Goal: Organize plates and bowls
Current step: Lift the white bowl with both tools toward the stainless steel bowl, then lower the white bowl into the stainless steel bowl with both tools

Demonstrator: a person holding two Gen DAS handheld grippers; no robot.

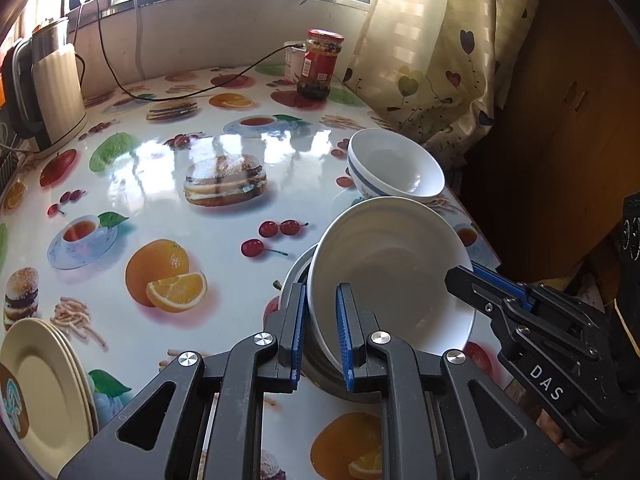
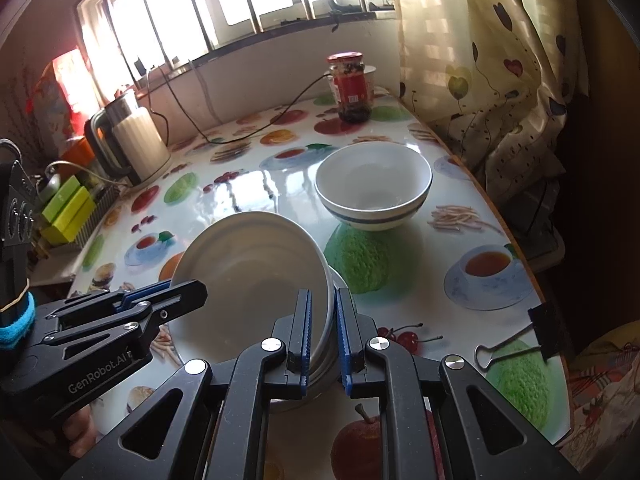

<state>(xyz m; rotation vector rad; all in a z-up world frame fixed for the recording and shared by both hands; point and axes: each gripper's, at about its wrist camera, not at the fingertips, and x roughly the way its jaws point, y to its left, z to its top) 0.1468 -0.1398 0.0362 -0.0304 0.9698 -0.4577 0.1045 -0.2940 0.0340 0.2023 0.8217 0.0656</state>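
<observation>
A plain white bowl (image 1: 392, 264) (image 2: 256, 272) hangs tilted over a second bowl (image 1: 291, 278) (image 2: 325, 364) that stands on the fruit-print table (image 1: 160, 184). My left gripper (image 1: 321, 296) (image 2: 188, 290) is shut on the white bowl's near rim. My right gripper (image 2: 323, 298) (image 1: 464, 274) is shut on the opposite rim. Just beyond them, near the table's right edge, a white bowl with a blue band (image 1: 396, 164) (image 2: 374, 184) sits upright and empty. A stack of cream plates (image 1: 44, 380) lies at the near left corner.
An electric kettle (image 1: 52, 88) (image 2: 132, 140) with its cable stands at the far left. A red-lidded jar (image 1: 320, 64) (image 2: 352, 88) stands at the back by the curtain (image 1: 440, 60). A binder clip (image 2: 516, 350) grips the table's right edge.
</observation>
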